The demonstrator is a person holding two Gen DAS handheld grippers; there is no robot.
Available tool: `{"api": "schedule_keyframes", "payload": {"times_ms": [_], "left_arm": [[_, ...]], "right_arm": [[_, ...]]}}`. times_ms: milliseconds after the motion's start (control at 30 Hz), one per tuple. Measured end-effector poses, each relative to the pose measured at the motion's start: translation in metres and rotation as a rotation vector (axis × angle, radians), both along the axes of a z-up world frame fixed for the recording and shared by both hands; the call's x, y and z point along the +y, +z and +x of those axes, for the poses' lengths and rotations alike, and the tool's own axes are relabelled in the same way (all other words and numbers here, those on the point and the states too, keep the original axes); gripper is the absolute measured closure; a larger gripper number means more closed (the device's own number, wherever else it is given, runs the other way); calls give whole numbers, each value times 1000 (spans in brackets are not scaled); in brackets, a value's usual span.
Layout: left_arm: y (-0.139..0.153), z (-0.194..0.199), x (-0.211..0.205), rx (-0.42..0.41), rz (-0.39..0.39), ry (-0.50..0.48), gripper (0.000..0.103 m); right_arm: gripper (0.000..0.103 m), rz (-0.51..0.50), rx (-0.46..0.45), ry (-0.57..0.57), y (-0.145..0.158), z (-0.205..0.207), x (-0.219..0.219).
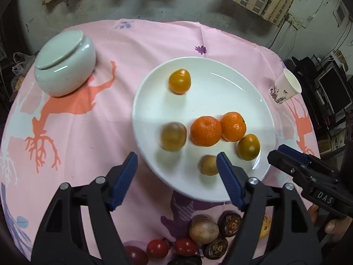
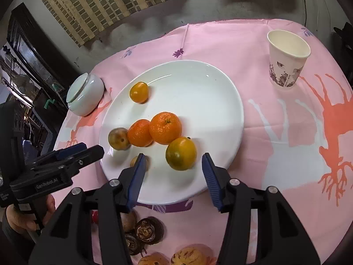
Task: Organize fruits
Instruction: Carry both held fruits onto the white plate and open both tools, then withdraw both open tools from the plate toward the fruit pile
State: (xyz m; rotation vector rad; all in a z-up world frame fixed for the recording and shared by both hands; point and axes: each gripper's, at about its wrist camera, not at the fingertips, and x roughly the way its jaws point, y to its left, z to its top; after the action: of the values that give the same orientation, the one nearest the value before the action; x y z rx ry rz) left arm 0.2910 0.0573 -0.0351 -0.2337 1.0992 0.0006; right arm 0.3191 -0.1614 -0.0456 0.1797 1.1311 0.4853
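A white plate [image 1: 209, 101] [image 2: 198, 101] on the pink cloth holds two orange mandarins [image 1: 205, 130] [image 2: 165, 128], a yellow citrus [image 1: 179, 81] at its far side, a green-orange citrus [image 1: 248, 146] [image 2: 181, 153], a blurred brownish fruit [image 1: 173, 135] [image 2: 118, 138] and a small yellow fruit [image 1: 208, 165]. My left gripper [image 1: 176, 158] [image 2: 92, 148] is open over the plate's near left rim, the brownish fruit just beyond its tips. My right gripper [image 2: 173, 157] [image 1: 278, 152] is open, and the green-orange citrus lies between its tips without touching the pads.
A pale lidded bowl [image 1: 66, 66] [image 2: 86, 95] stands far left, a paper cup [image 1: 284, 86] [image 2: 286, 59] far right. Loose fruit lies by the near edge: cherry tomatoes [image 1: 157, 248], a brown round fruit [image 1: 204, 230], dark wrinkled fruits [image 2: 147, 229]. A hand [image 2: 19, 218] holds the left gripper.
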Motion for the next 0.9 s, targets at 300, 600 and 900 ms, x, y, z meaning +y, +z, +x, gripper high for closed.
{"api": "schedule_keyframes", "payload": {"times_ms": [300,600,900], "left_arm": [[6,-81,11,32,18,40,20],[-18,-177,11,150,11,70,19],[-21,-224,-6,198,-23,56,16]], "right_arm": [[42,3,49,-9,4,-67,-36],[37,34,205,-110,-16,-146,-79],[35,44,222,-110,-11,-188,-82]]}}
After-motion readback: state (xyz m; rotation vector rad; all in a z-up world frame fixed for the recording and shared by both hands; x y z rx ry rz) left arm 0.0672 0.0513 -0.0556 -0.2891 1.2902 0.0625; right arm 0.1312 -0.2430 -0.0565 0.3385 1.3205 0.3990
